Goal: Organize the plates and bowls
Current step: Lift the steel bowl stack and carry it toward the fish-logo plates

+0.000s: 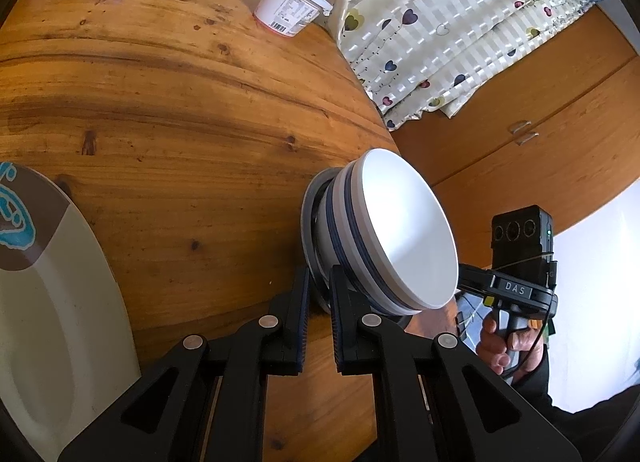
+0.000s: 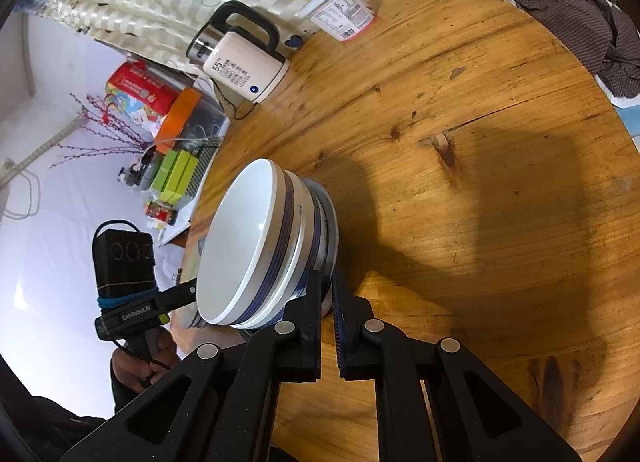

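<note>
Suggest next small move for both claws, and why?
Probably carry the bowl stack toward the patterned plate. Left claw and right claw each pinch the rim of the gray plate under the stack from opposite sides; it sits at the table edge.

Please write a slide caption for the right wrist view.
Both hand-held grippers pinch the plate under stacked bowls on a wooden table.

bare table [image 2: 480, 182] beyond bowl stack [image 2: 256, 246] — kettle [image 2: 240, 58], tub [image 2: 344, 14] at back
</note>
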A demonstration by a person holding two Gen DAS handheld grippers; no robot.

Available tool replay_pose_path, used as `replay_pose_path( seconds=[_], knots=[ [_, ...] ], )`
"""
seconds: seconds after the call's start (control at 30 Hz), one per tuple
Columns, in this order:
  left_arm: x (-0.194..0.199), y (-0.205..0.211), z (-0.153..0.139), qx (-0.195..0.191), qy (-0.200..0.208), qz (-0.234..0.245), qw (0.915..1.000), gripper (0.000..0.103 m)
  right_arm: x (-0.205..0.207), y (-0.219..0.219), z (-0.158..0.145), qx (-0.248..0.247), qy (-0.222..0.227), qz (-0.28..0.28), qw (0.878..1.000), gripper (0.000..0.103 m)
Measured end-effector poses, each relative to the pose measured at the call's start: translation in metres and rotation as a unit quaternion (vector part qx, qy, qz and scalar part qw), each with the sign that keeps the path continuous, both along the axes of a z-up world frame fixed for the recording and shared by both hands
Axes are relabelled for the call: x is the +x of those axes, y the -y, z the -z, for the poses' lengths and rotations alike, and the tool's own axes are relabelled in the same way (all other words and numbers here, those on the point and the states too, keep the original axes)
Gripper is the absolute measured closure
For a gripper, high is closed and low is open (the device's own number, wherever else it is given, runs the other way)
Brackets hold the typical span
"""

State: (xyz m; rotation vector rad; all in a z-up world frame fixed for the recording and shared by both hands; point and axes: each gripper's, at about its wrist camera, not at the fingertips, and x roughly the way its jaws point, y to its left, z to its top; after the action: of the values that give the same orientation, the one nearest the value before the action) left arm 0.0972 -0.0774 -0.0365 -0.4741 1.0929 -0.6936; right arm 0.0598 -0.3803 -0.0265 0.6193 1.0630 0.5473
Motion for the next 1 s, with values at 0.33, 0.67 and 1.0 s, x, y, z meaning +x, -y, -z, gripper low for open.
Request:
replay_pose_path(
  seconds=[0.33,0.67,1.0],
  knots=[
    [-0.0008,0.0013,-0.0010,-0.006,-0.003,-0.002,1.0000,0.095,0.0014,0.0011,0.0000,0.005,0.001,0.000,1.000,0.095],
    [0.0028,-0.0023,0.0013,-0.006,-0.001,-0.004,1.0000,0.095,0.0023,0.0019,-0.0025,-0.001,0.004,0.001,1.000,0.095],
    [0.0010,-0.0049,-0.0017,-0.007,0.006,-0.008,0.9999,0.095,0.0040,0.0006,-0.0061,-0.002,0.010,-0.001,1.000,0.095]
  ],
)
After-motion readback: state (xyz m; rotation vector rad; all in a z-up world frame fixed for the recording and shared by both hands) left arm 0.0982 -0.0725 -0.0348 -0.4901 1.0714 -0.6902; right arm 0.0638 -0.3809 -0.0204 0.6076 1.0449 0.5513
